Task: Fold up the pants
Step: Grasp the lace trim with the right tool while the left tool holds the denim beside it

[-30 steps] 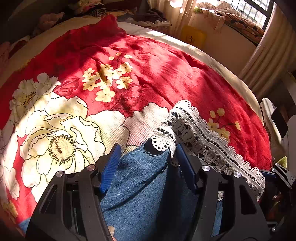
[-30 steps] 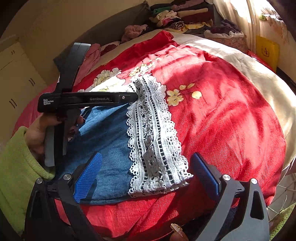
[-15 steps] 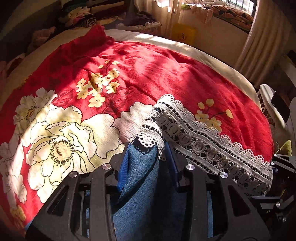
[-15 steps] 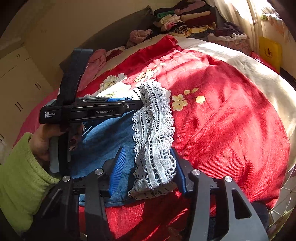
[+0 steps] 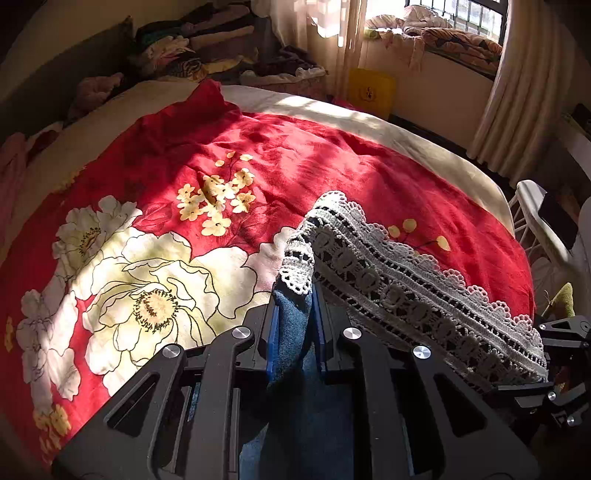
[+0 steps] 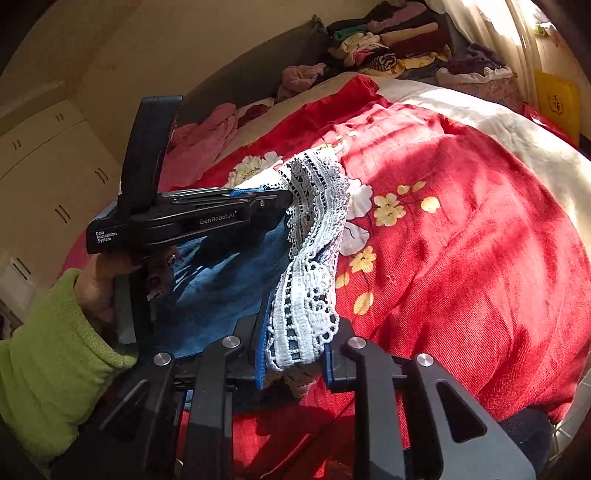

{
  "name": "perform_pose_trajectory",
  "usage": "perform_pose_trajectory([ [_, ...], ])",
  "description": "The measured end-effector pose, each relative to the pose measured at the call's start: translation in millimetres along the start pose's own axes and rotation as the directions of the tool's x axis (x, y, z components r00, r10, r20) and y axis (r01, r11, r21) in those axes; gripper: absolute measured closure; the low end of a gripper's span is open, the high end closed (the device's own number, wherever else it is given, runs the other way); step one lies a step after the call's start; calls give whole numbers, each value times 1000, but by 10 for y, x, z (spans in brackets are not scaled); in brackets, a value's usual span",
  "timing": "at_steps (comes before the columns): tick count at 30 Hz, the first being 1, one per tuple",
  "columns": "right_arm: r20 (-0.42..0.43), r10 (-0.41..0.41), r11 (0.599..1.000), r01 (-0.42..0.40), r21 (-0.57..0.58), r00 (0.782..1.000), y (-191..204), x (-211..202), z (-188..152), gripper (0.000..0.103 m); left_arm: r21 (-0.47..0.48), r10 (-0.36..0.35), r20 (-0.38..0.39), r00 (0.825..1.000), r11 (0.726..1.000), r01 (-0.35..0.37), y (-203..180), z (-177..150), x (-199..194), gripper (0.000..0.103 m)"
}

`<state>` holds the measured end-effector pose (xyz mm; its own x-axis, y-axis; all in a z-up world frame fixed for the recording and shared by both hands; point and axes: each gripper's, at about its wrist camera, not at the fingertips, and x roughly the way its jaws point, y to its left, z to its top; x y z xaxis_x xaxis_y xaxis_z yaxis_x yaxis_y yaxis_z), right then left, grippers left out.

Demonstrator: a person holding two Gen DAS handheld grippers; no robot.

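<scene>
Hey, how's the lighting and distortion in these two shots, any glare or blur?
Left wrist view: hard sunlight from the window blows out the curtain and dapples the red blanket with shadows; fisheye bends the bed's edge. Right wrist view: the lace hem is sharp and sunlit, the cupboards dimmer, corners vignetted black. No motion blur.

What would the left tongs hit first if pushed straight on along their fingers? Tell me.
The left tongs, still closing, pinch the denim pants at the lace hem. Straight ahead and downward, they would likely meet the red floral blanket just past the hem, though depth is unclear.
</scene>
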<state>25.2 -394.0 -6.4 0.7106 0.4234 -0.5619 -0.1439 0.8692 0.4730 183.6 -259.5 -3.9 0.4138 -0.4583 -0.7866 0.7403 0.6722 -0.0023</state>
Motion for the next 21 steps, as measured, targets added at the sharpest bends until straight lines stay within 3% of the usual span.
perform_pose_trajectory([
  [3, 35, 37, 997, -35, -66, 999, 257, -107, 23, 83, 3, -7, 56, 998, 1000, 7, 55, -22, -227, 94],
  [9, 18, 92, 983, -88, -158, 996, 760, -98, 63, 83, -38, 10, 111, 994, 999, -6, 295, -189, -650, 94],
  [21, -145, 123, 931, -164, -327, 982, 1741, 500, -75, 83, -227, 68, 120, 990, 973, -39, 940, -833, -962, 91],
])
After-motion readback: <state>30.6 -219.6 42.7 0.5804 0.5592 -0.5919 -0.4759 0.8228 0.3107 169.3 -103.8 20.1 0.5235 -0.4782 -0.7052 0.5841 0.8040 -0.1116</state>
